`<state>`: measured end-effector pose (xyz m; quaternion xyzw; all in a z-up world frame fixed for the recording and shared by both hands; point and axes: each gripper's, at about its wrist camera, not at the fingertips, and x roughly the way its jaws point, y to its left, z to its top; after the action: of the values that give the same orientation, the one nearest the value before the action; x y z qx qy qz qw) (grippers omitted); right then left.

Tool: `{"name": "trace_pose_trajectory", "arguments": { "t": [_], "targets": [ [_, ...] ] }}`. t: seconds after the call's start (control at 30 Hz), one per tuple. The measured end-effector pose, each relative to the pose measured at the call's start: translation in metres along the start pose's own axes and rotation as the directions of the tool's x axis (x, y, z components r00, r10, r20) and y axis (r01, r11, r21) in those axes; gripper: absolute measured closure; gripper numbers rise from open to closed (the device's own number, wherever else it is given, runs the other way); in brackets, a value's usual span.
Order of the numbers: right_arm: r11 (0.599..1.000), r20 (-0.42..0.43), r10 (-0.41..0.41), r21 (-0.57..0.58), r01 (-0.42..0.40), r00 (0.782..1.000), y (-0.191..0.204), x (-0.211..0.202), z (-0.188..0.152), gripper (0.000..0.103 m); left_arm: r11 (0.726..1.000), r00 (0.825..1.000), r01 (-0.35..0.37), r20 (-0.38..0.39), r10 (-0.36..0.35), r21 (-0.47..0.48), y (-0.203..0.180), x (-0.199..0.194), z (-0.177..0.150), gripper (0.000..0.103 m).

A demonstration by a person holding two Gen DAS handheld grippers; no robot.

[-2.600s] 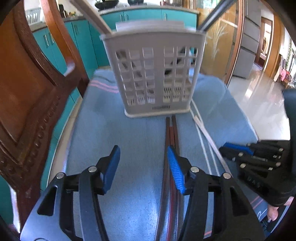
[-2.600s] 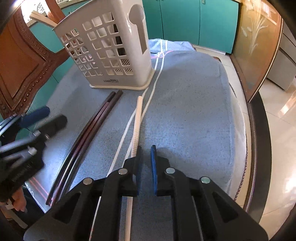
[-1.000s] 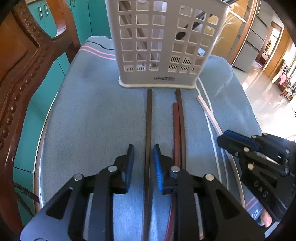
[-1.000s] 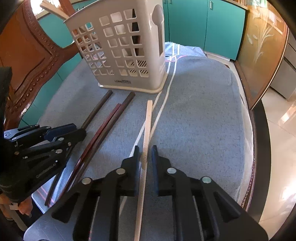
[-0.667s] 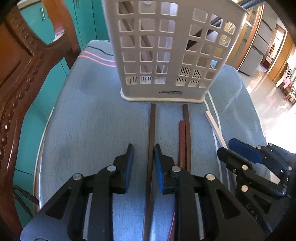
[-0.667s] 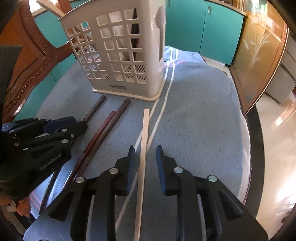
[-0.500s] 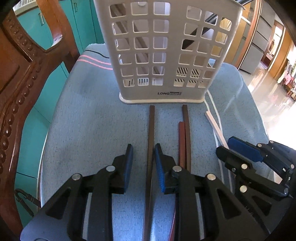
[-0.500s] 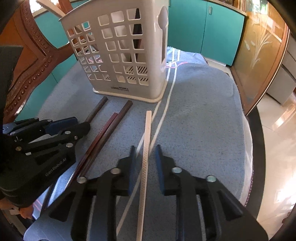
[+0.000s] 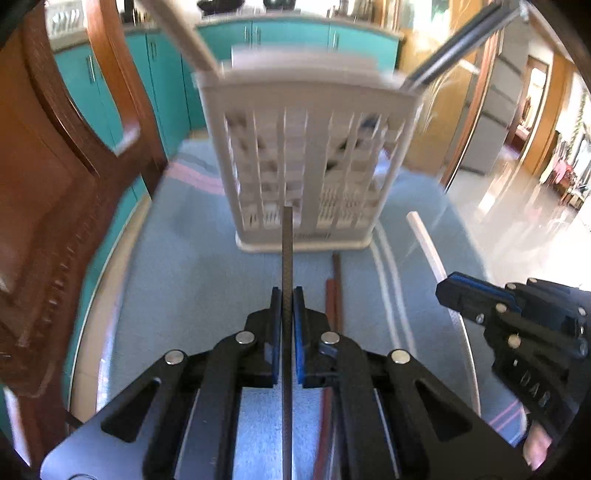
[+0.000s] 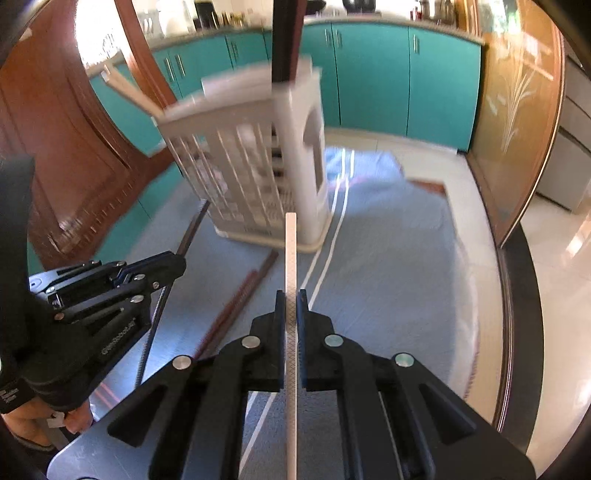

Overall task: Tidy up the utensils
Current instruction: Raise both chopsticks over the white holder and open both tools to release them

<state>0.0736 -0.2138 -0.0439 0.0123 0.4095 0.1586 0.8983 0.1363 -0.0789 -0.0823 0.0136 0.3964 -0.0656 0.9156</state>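
Both grippers had closed since before: left gripper clamped the dark carbon chopstick, right gripper the white chopstick.

Home kitchen: teal cabinets, cluttered countertop.

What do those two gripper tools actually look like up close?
Both are black plastic. The left gripper and right gripper have blue pads, silver round bolts and triangular cut-outs. White lettering marks their sides. Bare fingers show at the handles; no cables visible.

"GenRobot.AI" on the left gripper; "DAS" on the right gripper
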Motion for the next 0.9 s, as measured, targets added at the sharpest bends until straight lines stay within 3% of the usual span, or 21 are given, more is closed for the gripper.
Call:
{"name": "trace_pose_trajectory", "arguments": {
  "t": [0.13,0.23,0.3,0.47,0.6,0.73,0.9],
  "targets": [
    [1.000,0.110,0.031,-0.002,-0.031,0.993,-0.005,-0.041,0.005,0.097,1.000,0.993,0.003,0.118,-0.007,0.029,-0.003,-0.042,0.002,0.096],
    [0.998,0.202,0.064,-0.001,-0.065,0.977,-0.007,-0.069,0.007,0.097,0.997,0.971,-0.046,0.238,0.029,0.069,-0.007,-0.076,0.001,0.096],
    [0.996,0.257,0.085,0.002,-0.089,0.963,-0.010,-0.087,0.009,0.097,0.994,0.949,-0.075,0.313,0.048,0.077,-0.010,-0.099,-0.001,0.096],
    [0.989,0.379,0.126,0.025,-0.146,0.917,-0.016,-0.129,0.019,0.097,0.998,0.907,-0.044,0.421,0.026,0.034,-0.004,-0.144,0.012,0.096],
    [0.983,0.469,0.150,0.022,-0.181,0.870,-0.013,-0.164,0.051,0.097,1.000,0.865,0.009,0.501,-0.012,0.007,0.004,-0.182,0.042,0.096],
    [0.979,0.518,0.163,0.021,-0.203,0.840,-0.011,-0.184,0.089,0.097,0.998,0.816,0.059,0.577,-0.033,-0.027,0.009,-0.211,0.080,0.096],
    [0.985,0.573,0.117,0.037,-0.168,0.811,-0.005,-0.199,0.126,0.097,0.990,0.761,0.104,0.649,-0.015,-0.099,0.024,-0.213,0.124,0.096]
  ]
}}
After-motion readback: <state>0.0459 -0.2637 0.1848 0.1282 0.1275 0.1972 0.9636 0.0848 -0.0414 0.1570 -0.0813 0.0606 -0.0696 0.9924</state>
